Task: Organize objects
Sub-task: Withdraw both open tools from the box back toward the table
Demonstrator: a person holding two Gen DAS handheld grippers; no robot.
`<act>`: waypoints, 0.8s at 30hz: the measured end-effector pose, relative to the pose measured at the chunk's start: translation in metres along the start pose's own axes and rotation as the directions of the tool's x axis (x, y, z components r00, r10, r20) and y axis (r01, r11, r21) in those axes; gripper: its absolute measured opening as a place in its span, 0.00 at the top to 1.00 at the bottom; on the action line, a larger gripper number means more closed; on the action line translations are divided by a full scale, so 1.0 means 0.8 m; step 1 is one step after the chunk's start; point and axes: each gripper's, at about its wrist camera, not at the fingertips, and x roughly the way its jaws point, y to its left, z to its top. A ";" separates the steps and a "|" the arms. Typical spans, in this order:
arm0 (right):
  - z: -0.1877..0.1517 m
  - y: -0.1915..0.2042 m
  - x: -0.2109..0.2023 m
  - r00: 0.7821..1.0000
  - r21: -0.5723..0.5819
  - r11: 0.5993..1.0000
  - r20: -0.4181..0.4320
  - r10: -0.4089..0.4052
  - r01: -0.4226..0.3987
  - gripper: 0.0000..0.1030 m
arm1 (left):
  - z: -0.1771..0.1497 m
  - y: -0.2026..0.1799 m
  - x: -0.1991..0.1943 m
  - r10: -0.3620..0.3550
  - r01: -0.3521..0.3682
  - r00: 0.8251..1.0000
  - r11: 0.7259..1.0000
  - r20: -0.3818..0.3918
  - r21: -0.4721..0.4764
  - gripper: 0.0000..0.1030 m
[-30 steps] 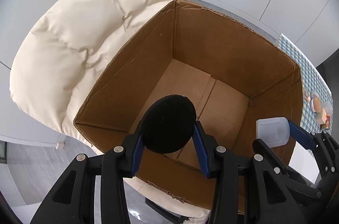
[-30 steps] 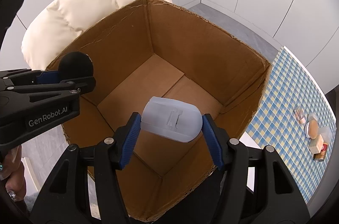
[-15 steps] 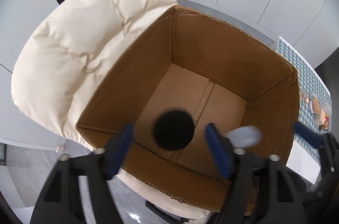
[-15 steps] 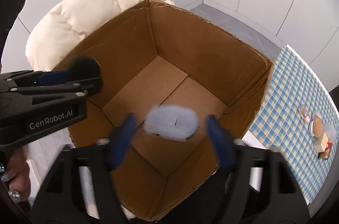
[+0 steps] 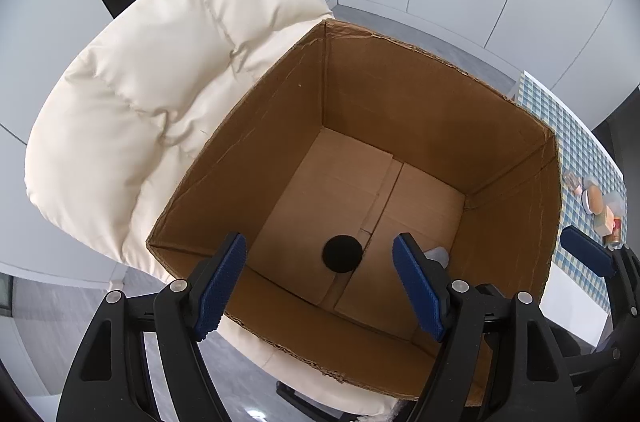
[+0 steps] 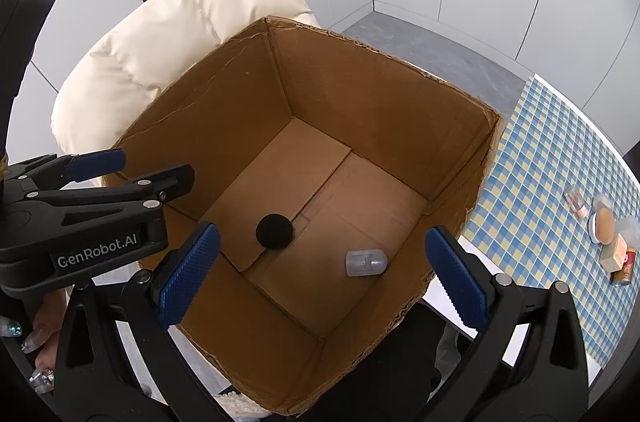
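Both pairs of tongs hang over the open cardboard box (image 6: 360, 70) with nothing between their pads. The left gripper (image 5: 320, 282) stands apart and empty; the right gripper (image 6: 320, 274) has just been spreading its jaws, now wide, and grips nothing.

On the box floor lie the two things delivered so far. In the right wrist view the black round puff (image 6: 274, 231) sits near the centre seam, at about 9 o'clock from the translucent plastic cap (image 6: 366, 263), the two apart and not touching. In the left wrist view the black round puff (image 5: 343, 253) shows between the left pads, well below them on the cardboard, while the translucent plastic cap (image 5: 436, 255) peeks out behind the right-hand pad, at 3 o'clock from the puff.

The box rests on a cream padded chair (image 5: 160, 94). Out at 3 o'clock, on the blue checked tablecloth (image 6: 552, 150), a cluster of small cosmetic items (image 6: 604, 234) waits, including a round compact and a few little bottles or boxes, too small to name surely.

By my reading, two items are packed and that cluster remains, so the sorting looks partly done, with both tools free to fetch more
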 end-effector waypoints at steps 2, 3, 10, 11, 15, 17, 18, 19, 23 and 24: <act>0.000 0.001 -0.001 1.000 -0.005 1.000 0.002 -0.006 0.006 0.00 | 0.000 0.000 -0.001 0.000 0.000 1.000 1.000 0.000 0.003 0.26; 0.000 0.001 -0.002 1.000 -0.008 1.000 0.004 -0.007 0.007 0.00 | 0.000 -0.001 -0.001 -0.002 0.002 1.000 1.000 0.000 0.003 0.26; -0.002 0.009 -0.006 1.000 -0.029 0.999 0.012 -0.025 0.025 0.00 | -0.002 -0.002 -0.006 -0.002 0.002 1.000 1.000 0.010 0.003 0.26; -0.002 0.009 -0.006 1.000 -0.028 0.999 0.013 -0.025 0.026 0.00 | -0.003 -0.003 -0.009 0.005 -0.005 1.000 1.000 0.019 0.005 0.26; -0.001 0.008 -0.011 0.999 -0.029 0.999 0.015 -0.032 0.033 0.00 | -0.011 -0.006 -0.029 -0.020 0.020 0.999 1.000 0.042 0.005 0.26; -0.002 0.008 -0.017 0.999 -0.040 0.999 0.018 -0.034 0.035 0.00 | -0.014 -0.005 -0.036 -0.039 0.039 0.999 0.999 0.036 -0.008 0.26; -0.002 0.008 -0.021 0.999 -0.045 0.998 0.023 -0.042 0.043 0.00 | -0.015 -0.005 -0.039 -0.047 0.048 0.998 0.999 0.035 -0.013 0.26; -0.003 0.008 -0.026 0.998 -0.048 0.998 0.029 -0.050 0.051 0.00 | -0.016 -0.004 -0.042 -0.048 0.049 0.998 0.999 0.035 -0.016 0.26; -0.005 0.005 -0.044 0.997 -0.048 0.997 0.040 -0.062 0.064 0.00 | -0.020 -0.001 -0.055 -0.045 0.046 0.998 0.999 0.036 -0.026 0.26; -0.007 0.003 -0.050 0.997 -0.047 0.997 0.045 -0.063 0.065 0.00 | -0.022 0.001 -0.059 -0.047 0.049 0.998 0.998 0.040 -0.032 0.26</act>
